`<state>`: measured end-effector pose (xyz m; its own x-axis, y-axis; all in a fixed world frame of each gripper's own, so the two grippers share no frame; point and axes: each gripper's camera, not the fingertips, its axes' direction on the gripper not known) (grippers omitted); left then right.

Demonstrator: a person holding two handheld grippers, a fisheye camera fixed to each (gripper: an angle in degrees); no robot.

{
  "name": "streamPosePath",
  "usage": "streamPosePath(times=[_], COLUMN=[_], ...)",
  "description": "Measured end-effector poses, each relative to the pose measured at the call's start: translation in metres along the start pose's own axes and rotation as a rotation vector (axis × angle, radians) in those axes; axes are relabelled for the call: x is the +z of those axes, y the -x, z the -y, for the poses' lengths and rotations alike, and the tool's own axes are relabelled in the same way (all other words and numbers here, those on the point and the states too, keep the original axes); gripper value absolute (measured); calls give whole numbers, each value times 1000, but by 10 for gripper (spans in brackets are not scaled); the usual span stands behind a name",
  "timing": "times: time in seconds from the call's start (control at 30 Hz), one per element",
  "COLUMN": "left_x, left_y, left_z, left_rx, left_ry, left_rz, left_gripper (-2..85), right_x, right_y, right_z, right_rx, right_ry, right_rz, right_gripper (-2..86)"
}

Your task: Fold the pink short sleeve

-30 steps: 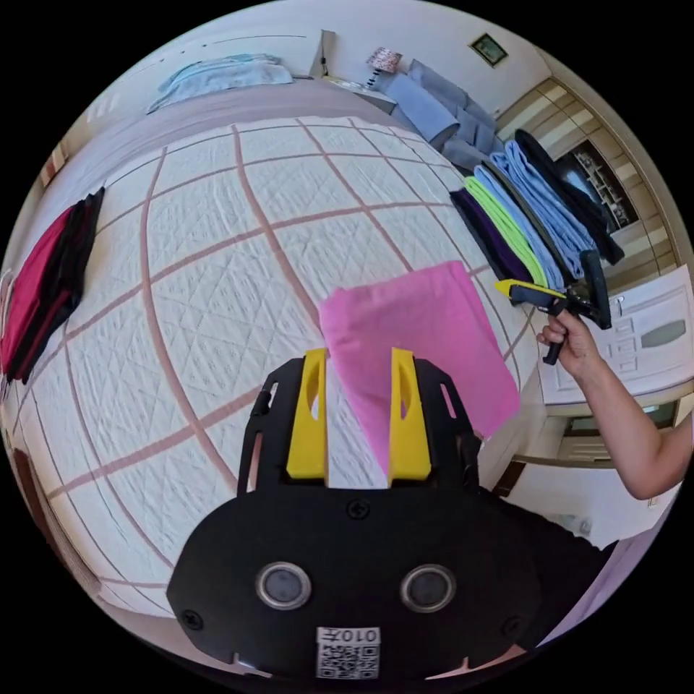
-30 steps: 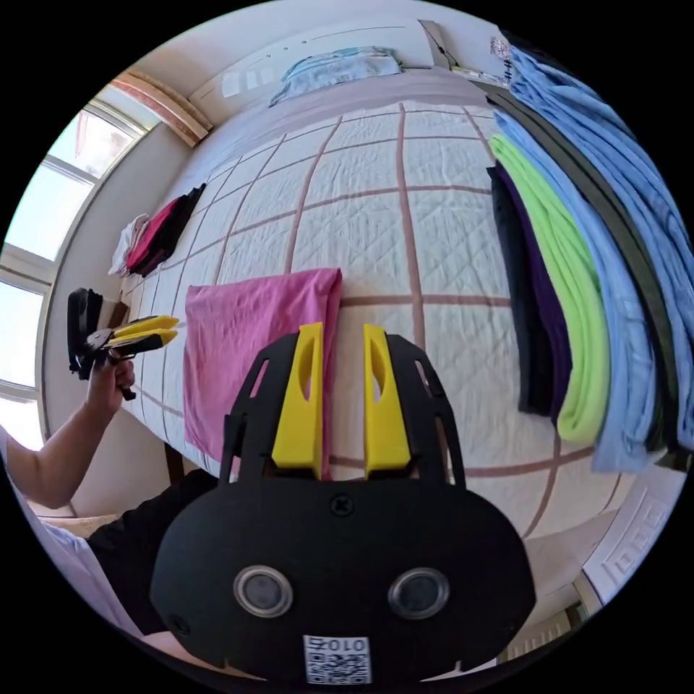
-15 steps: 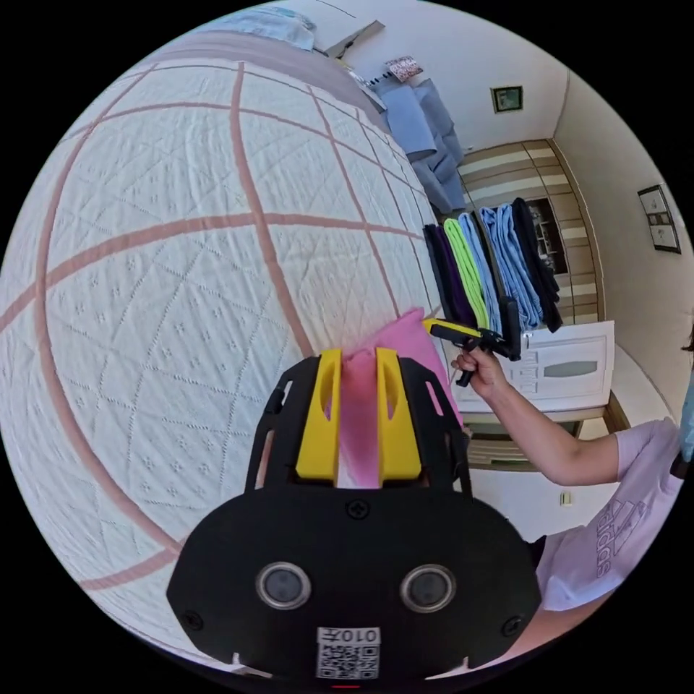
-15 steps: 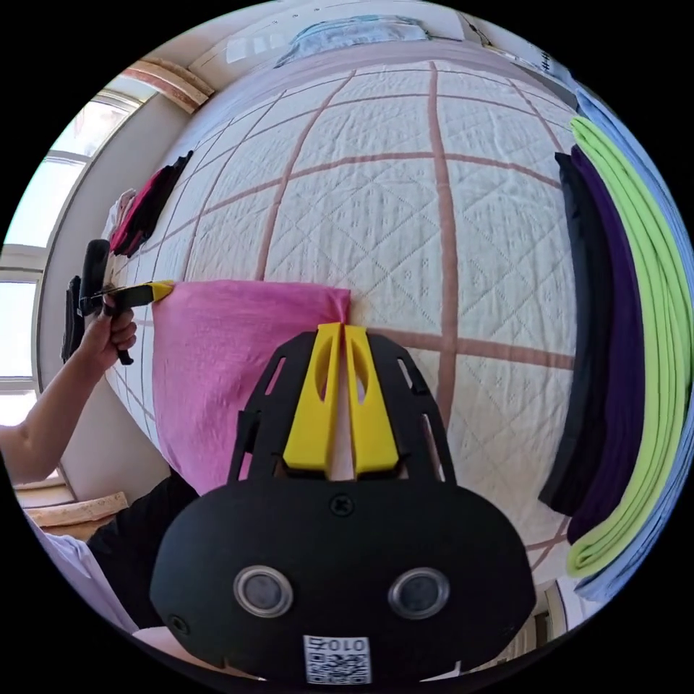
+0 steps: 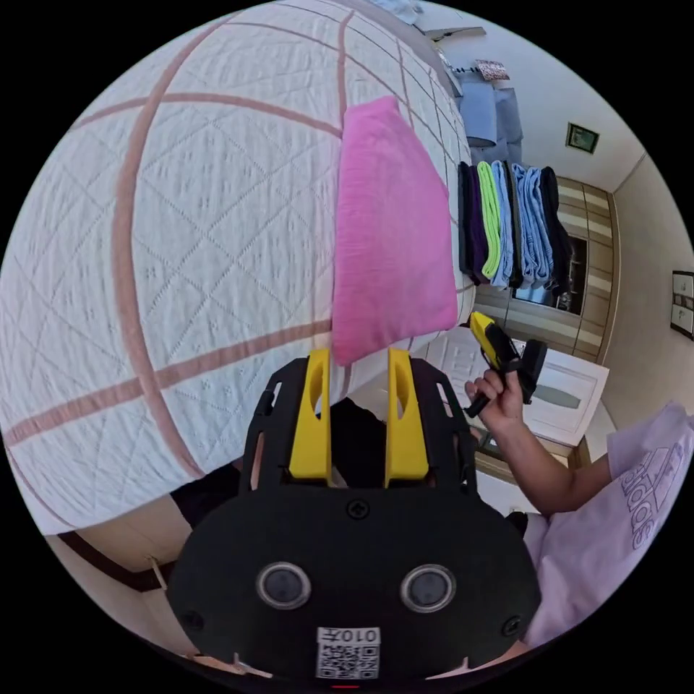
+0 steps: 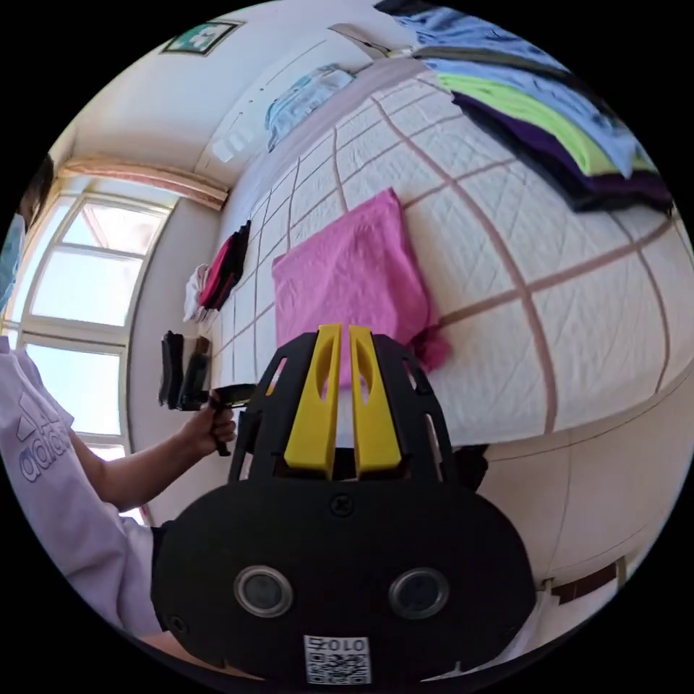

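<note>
left claw (image 6: 242, 394) tips hidden (behind right claw (image 6: 340, 340)), state unclear

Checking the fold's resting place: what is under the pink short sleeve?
The pink short sleeve lies folded on the white quilted bedspread with pink grid lines, near the bed's edge. Whatever lies within its folds or directly beneath is covered.

Bright daylight pours in from the window (image 6: 87, 289) on your left, its panes blown out to white. The quilted bed (image 6: 578, 275) is evenly lit, shadows soft. Both fisheye pictures are sharp at the center and bend straight lines hard toward their black rims.
</note>
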<state>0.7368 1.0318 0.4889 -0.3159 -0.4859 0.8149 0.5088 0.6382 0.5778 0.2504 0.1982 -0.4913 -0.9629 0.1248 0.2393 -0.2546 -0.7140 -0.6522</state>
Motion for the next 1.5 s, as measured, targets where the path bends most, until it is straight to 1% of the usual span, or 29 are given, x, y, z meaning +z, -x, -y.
streamPosePath(times=[0.07,0.13,0.23,0.3,0.4,0.47,0.53,0.63,0.73,0.87,0.9,0.93,1.0,1.1,1.13,1.2,1.27,1.33,1.5], left_x=[6,7,1,-9,-29,-44,-56,-68,-79,-91,-91,-90,-84,-76,-75,-72,-69,-66,-66], left_y=[8,13,19,23,17,7,-1,-8,-11,-15,-14,-13,-2,18,22,32,36,33,19], left_z=[-3,-1,4,3,-1,-2,-4,-8,-18,-32,-36,-38,-52,-80,-86,-108,-124,-137,-163], left_rx=[-35,-39,-42,-18,-8,24,44,50,44,54,54,52,45,-27,-53,-119,-176,-201,-249], left_ry=[10,25,46,15,-10,-22,-29,-34,-55,-78,-78,-78,-43,5,7,-10,-26,-59,-249], left_rz=[-62,-75,-122,-333,-457,-500,-530,-560,-613,-630,-631,-631,-557,-431,-430,-490,-513,-572,-665], left_gripper=[95,87,66,49,37,33,30,26,26,34,38,41,53,79,85,106,120,130,134], right_x=[14,35,57,69,84,91,94,95,98,106,107,103,99,102,105,109,113,118,127], right_y=[-7,-12,-19,-27,-45,-55,-67,-88,-106,-110,-107,-101,-92,-78,-73,-64,-55,-40,-8], right_z=[-22,-37,-42,-42,-41,-41,-41,-38,-29,-12,-8,-3,2,8,10,11,13,18,33], right_rx=[76,126,170,216,347,413,482,562,619,620,636,626,604,599,604,616,627,634,607], right_ry=[55,146,180,177,116,56,-74,-221,-290,-259,-229,-216,-210,-181,-166,-155,-142,-118,-55], right_rz=[90,182,293,369,529,619,698,720,717,709,665,580,523,518,526,535,549,578,581], right_gripper=[50,59,86,116,173,185,193,185,155,91,83,79,77,76,76,76,76,75,75])
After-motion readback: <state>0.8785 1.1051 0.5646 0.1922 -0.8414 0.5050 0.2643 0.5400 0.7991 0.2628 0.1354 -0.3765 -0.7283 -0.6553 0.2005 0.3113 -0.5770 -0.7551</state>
